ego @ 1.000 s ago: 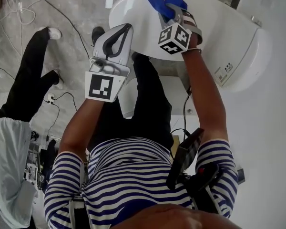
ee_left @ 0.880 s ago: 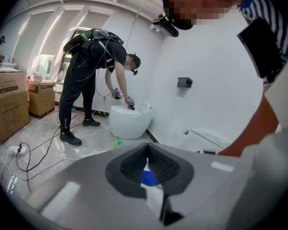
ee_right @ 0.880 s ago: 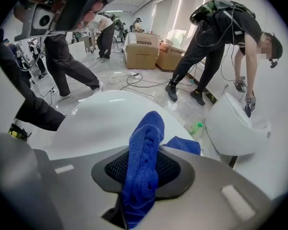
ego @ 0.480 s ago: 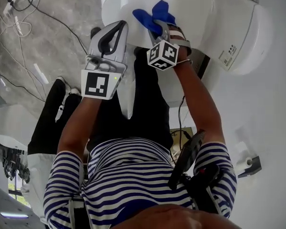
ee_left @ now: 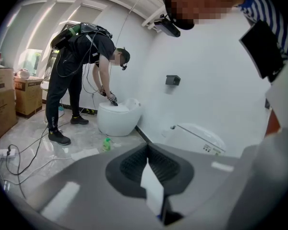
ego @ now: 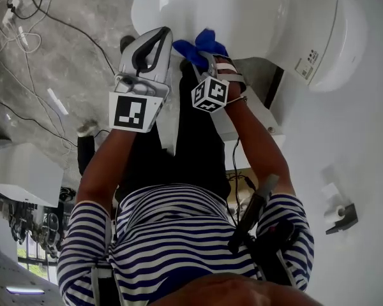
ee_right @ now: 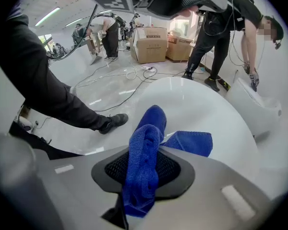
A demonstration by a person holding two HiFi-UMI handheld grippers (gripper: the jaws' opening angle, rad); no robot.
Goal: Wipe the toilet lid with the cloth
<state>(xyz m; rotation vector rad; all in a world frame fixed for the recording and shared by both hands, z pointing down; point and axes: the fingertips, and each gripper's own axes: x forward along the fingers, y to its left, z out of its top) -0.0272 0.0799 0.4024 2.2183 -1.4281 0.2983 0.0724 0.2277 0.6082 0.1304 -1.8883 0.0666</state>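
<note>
Blue cloth (ee_right: 151,123): terry weave, bunched; pinched between the fingers of the right gripper (ee_right: 143,176), which are closed on its middle fold; one end is stood up ahead of the fingers and one corner is spread to the right, both laid against the toilet lid (ee_right: 201,109); in the head view the cloth (ego: 198,46) is seen at the lid's near rim.

Toilet lid (ego: 242,11): white, glossy, rounded, shut down.

Right gripper (ego: 203,55): grey body, marker cube (ego: 209,94) carried behind the fingers; held at the front edge of the lid.

Left gripper (ee_left: 149,169): fingers pressed all but together, with only a thin pale sliver shown between the pads; nothing is gripped; in the head view this gripper (ego: 161,37) is held just left of the right one, beside the lid's near-left edge; whether the lid is touched cannot be told; a square marker (ego: 135,111) is borne on its rear face.

Striped shirt (ego: 172,234): navy and white, worn by the person holding both grippers.

Floor (ego: 70,50): grey, stone-patterned; cables (ego: 25,30) are strewn over it.

Second person (ee_left: 84,66): dressed in black, bent over a second white toilet (ee_left: 117,119); a green bottle (ee_left: 105,145) is stood on the floor near it.

Cardboard boxes (ee_right: 151,44): stacked well behind the lid.
</note>
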